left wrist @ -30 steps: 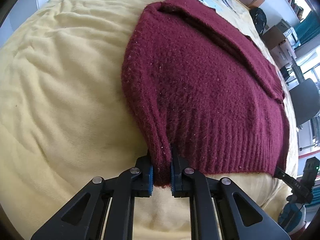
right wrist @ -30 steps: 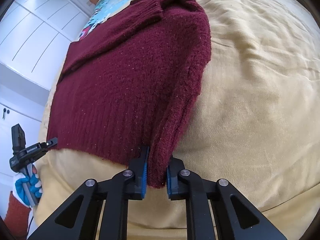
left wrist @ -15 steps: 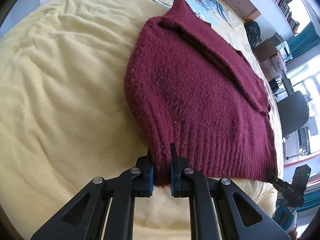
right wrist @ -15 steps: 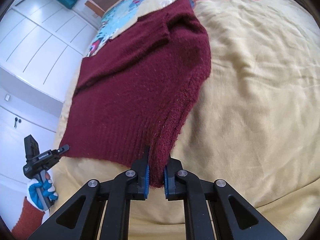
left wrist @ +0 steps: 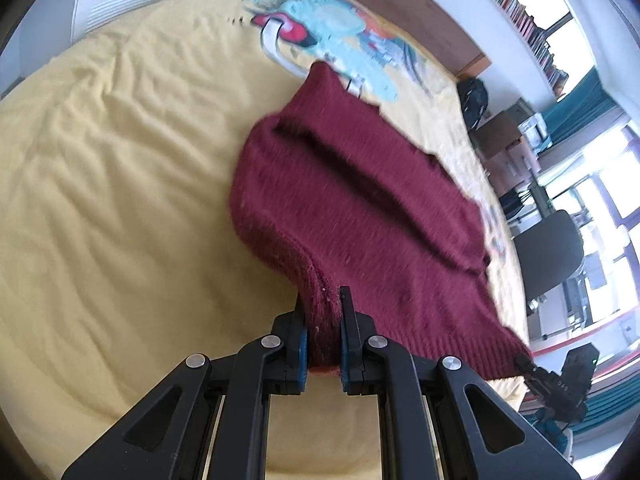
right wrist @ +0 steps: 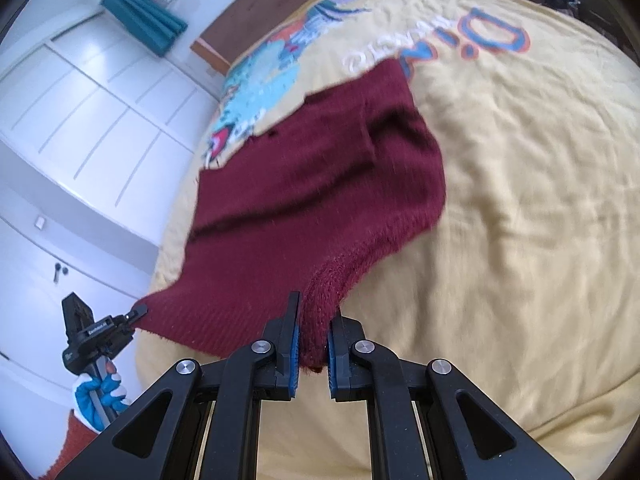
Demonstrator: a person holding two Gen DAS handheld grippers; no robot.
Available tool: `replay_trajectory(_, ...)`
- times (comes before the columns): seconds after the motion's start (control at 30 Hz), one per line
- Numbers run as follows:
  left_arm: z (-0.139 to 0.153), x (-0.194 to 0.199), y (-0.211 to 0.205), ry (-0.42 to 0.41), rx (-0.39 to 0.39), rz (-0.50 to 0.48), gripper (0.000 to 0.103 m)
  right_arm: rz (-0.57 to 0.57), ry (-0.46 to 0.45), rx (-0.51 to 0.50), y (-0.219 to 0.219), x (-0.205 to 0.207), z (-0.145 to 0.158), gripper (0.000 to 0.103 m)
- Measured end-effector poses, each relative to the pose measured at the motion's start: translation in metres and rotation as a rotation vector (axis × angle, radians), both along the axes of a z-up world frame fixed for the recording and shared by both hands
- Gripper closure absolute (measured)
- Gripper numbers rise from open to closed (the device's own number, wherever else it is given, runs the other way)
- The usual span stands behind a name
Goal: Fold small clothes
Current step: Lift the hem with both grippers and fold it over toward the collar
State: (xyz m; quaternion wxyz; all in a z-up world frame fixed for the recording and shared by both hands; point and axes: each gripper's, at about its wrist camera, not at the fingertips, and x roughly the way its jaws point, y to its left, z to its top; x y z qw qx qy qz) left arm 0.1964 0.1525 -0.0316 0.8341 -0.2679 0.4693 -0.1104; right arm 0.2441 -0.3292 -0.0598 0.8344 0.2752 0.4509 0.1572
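A dark red knitted sweater [left wrist: 360,200] lies on a yellow bedspread [left wrist: 120,200], its sleeves folded in over the body. My left gripper [left wrist: 323,320] is shut on one bottom hem corner. My right gripper [right wrist: 314,328] is shut on the other hem corner of the sweater [right wrist: 320,184]. Both hold the hem lifted off the bed, and the lower part of the sweater hangs raised between them while the collar end rests on the bedspread. The right gripper shows far right in the left wrist view [left wrist: 532,364]; the left gripper shows far left in the right wrist view [right wrist: 136,314].
The bedspread [right wrist: 520,200] has a cartoon print [left wrist: 340,28] beyond the sweater's collar. White cupboards [right wrist: 80,120] stand beside the bed. A dark chair [left wrist: 548,256] and desk clutter stand past the bed's far side. A wooden headboard [right wrist: 260,12] is behind.
Both grippers have risen and drawn back with the hem corners. The sweater's lower half has lifted off the bed and the view now takes in more of the room.
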Motion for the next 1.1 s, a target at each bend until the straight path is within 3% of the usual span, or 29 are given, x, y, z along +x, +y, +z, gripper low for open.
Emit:
replay_trajectory(0.4,0.058,0.065,0.001,-0.129,-0.026,0.000,0.094,-0.044,-0.165,0.001,-0.011,0.062,0.071,0.093)
replay_trajectory(0.67,0.090,0.138,-0.016,-0.197,0.010,-0.012,0.094,-0.084,-0.193,-0.015,-0.021,0.137,0.080,0.093)
replay_trajectory(0.83,0.075,0.185,-0.027,-0.177,0.083,-0.017,0.094,-0.106,-0.150,-0.033,-0.024,0.183,0.061,0.093)
replay_trajectory(1.1,0.006,0.262,-0.027,-0.035,0.164,0.022,0.094,-0.126,-0.035,-0.088,-0.012,0.255,0.008,0.090)
